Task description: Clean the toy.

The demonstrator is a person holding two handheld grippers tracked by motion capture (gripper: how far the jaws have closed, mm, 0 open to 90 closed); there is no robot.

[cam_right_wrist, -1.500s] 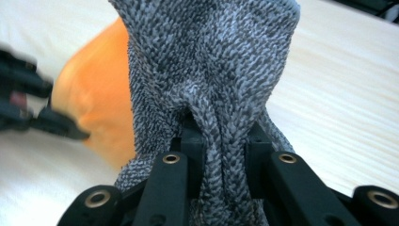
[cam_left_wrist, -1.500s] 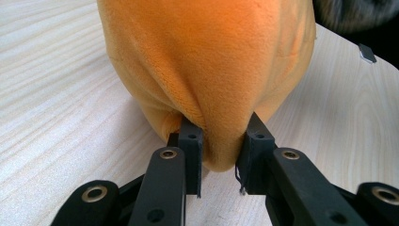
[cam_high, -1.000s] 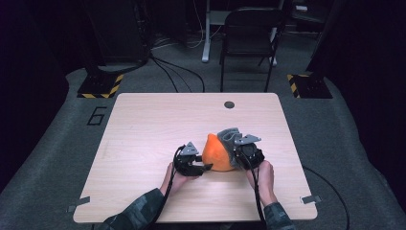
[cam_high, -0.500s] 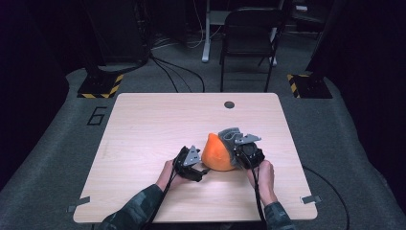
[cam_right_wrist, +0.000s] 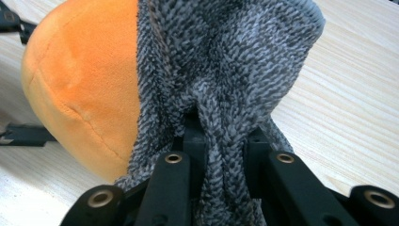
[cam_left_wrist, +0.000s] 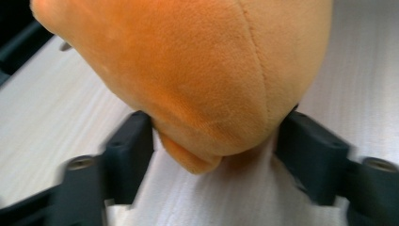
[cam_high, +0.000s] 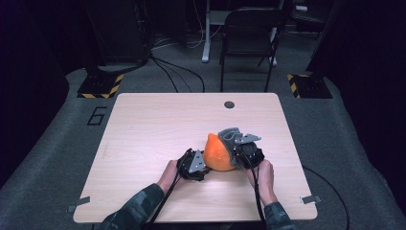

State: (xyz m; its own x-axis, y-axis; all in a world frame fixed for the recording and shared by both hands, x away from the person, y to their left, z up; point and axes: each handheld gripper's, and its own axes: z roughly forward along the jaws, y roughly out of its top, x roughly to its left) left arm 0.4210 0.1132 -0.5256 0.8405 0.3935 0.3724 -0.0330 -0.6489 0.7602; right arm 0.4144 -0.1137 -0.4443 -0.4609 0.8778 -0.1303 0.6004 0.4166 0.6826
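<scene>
While the desk (cam_high: 143,134) carries an orange plush (cam_high: 218,154) near its front edge, the left claw (cam_left_wrist: 214,141) has just been closing, its jaws pressing the plush's lower end. The right claw (cam_right_wrist: 221,136) pinches the grey knit fabric (cam_right_wrist: 226,61) tight against the plush.

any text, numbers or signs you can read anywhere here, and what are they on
"6" – a dark numeral on the grey floor mat, just past the table's far left corner.
Yellow and black hazard stripes, with no words, on two floor bases beyond the table.
No text reads on the orange plush toy, the grey knitted fabric or either gripper.
</scene>
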